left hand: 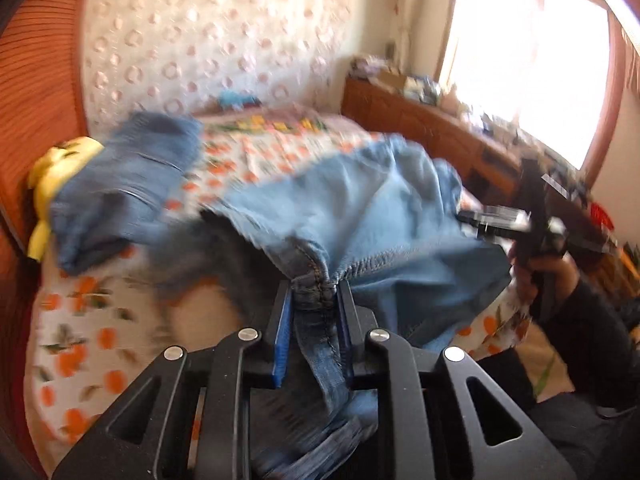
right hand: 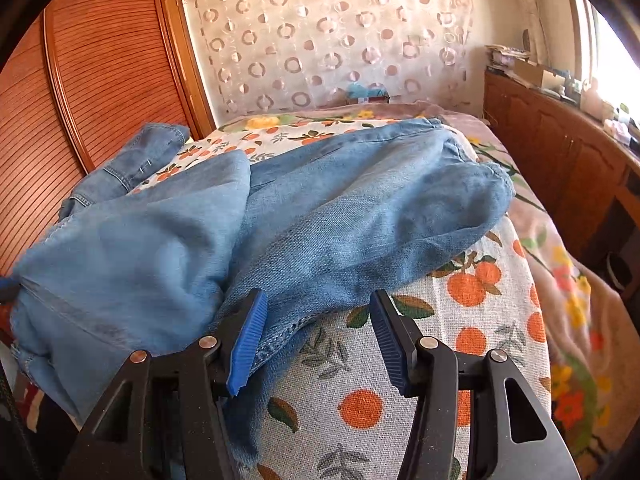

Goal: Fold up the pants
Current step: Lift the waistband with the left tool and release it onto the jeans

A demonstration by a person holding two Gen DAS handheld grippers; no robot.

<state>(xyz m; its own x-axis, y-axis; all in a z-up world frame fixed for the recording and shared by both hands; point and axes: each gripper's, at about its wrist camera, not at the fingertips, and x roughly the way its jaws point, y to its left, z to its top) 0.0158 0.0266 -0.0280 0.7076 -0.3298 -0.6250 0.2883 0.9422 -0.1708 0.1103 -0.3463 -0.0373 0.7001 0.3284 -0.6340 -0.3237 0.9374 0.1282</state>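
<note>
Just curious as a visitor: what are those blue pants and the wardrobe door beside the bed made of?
The pants look like washed denim: faded blue weave, thick stitched seams. The wardrobe door seems to be reddish varnished wood with fine horizontal slats, though it could be veneer.

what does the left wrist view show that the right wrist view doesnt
Only the left wrist view: the left claw shut on a bunched seam of the light blue jeans, a yellow item behind the folded darker jeans, the bright window, and the other hand holding its tool.

Only the right wrist view: the right claw open over the jeans' hem, and the slatted wooden door.

Both: the orange-print bedspread, circle-pattern curtain, wooden cabinet.
</note>
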